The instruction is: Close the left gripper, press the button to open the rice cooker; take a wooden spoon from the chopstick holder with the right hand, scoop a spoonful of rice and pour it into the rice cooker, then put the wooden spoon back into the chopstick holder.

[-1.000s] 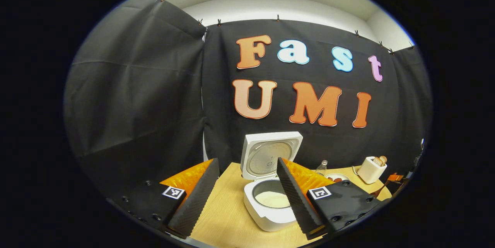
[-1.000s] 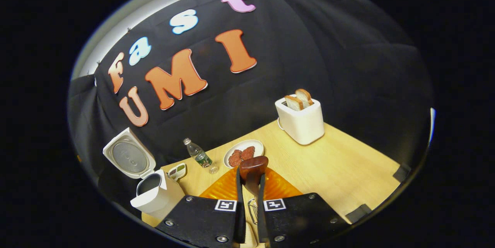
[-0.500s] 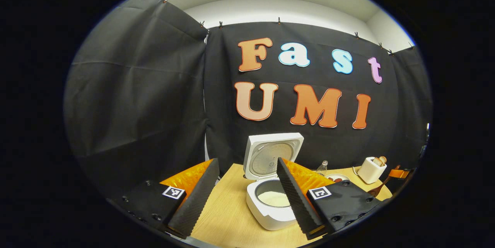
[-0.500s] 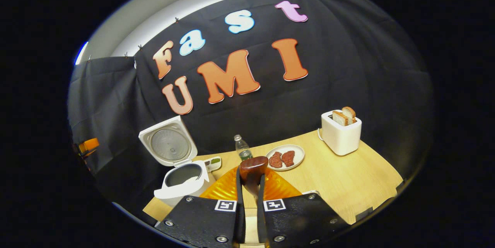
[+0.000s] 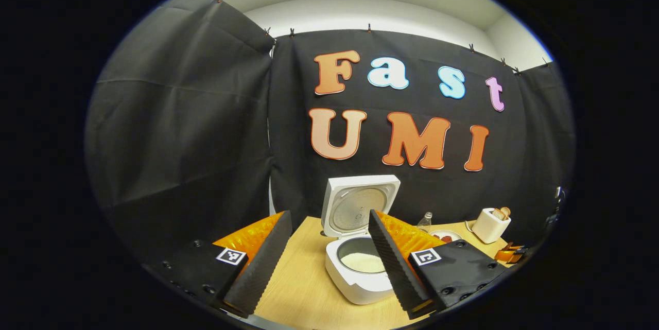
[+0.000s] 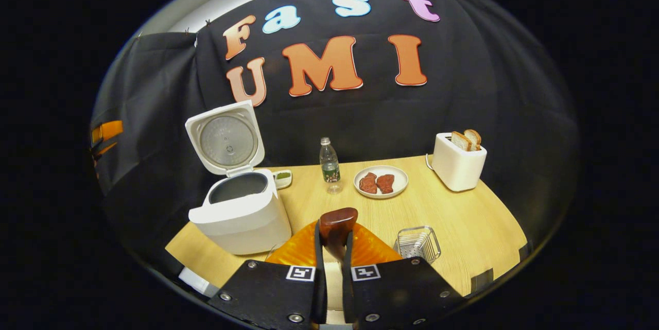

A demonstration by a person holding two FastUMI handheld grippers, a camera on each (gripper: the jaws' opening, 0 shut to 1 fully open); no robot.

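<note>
The white rice cooker (image 5: 360, 281) stands open on the wooden table, lid (image 5: 360, 205) upright, with white rice in its pot (image 5: 363, 263). My left gripper (image 5: 328, 214) is open in front of it, holding nothing. My right gripper (image 6: 333, 235) is shut on the wooden spoon (image 6: 337, 218), whose dark bowl sticks out past the fingertips. Whether the bowl carries rice is hidden. The cooker (image 6: 239, 214) lies to the left of the spoon. A clear chopstick holder (image 6: 418, 242) sits just right of the right gripper.
A water bottle (image 6: 329, 165), a plate of meat (image 6: 381, 181), a small dish (image 6: 282, 178) and a white toaster (image 6: 458, 165) with bread line the back of the table (image 6: 463, 222). Black cloth walls close in behind and at the sides.
The right gripper view has levelled and swung, so the cooker now sits closer on its left and the chopstick holder has come into sight. The spoon stays gripped. The left gripper barely moved.
</note>
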